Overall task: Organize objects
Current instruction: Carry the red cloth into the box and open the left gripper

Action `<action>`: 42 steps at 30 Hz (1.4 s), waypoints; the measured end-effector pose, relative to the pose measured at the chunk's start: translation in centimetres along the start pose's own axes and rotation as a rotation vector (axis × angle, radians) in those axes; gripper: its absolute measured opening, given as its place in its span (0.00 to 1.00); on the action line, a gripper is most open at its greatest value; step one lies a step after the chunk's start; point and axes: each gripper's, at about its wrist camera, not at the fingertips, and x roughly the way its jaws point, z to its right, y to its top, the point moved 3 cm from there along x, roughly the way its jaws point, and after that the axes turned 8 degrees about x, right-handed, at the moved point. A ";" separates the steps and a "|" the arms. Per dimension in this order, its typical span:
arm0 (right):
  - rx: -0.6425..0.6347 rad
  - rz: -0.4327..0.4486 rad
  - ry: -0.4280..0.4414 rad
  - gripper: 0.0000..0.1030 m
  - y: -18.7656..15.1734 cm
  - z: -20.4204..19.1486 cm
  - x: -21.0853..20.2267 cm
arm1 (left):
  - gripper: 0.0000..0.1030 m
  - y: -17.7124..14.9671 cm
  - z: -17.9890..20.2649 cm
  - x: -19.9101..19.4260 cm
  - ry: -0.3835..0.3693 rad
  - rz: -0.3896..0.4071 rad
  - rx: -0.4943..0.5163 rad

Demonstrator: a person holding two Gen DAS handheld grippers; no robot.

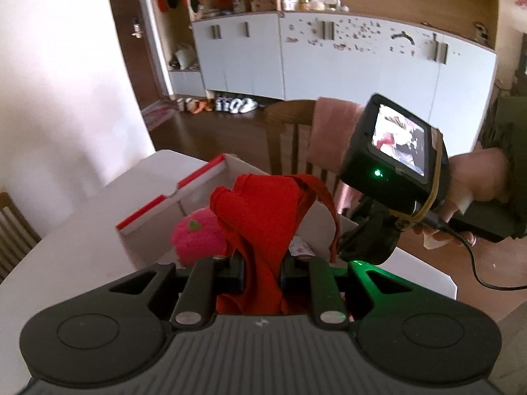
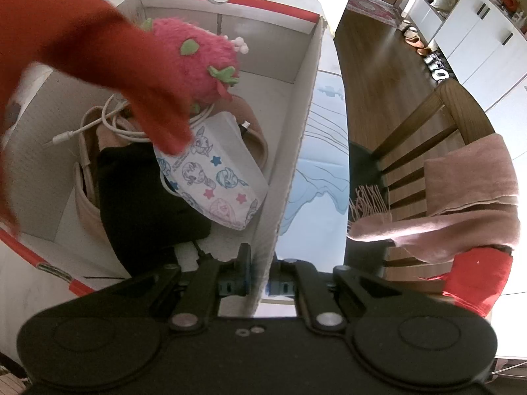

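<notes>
1. The left gripper (image 1: 262, 276) pinches a red cloth (image 1: 263, 210), which hangs bunched above the open cardboard box (image 2: 227, 33) on the bench (image 1: 66, 240); the right gripper (image 2: 260, 279) is clamped on the box's near wall, steadying it.
2. To do this well, I'd carry the cloth fully over the rim before lowering — its loose strap could snag the wall; drop it into the free corner, beside the pink plush toy (image 2: 201, 62), and let go only once it is low.
3. The cloth screens much of the box in both views; the white cable (image 2: 108, 125), the patterned pack (image 2: 214, 177) and a black item show only partly — what lies beneath them is unclear.
</notes>
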 end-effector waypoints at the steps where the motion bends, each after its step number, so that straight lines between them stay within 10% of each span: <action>1: -0.001 0.000 -0.001 0.06 0.0 0.0 0.0 | 0.16 0.0 0.2 0.6 -0.011 -0.003 0.010; 17: 0.002 -0.001 0.000 0.06 0.0 0.0 0.3 | 0.16 -0.6 2.6 9.9 -0.124 -0.176 0.124; 30: 0.005 -0.001 0.000 0.06 0.0 -0.1 0.5 | 0.19 -2.6 0.8 12.4 -0.196 -0.295 -0.024; 35: 0.007 -0.002 0.001 0.06 0.0 -0.2 0.6 | 0.31 -2.9 0.5 11.6 -0.207 -0.279 -0.047; 39: 0.006 -0.002 0.000 0.06 0.0 -0.1 0.6 | 0.64 -2.9 0.1 11.0 -0.191 -0.247 -0.059; 42: 0.007 -0.002 0.001 0.06 0.0 -0.2 0.7 | 0.64 -2.8 -0.3 10.5 -0.194 -0.235 -0.078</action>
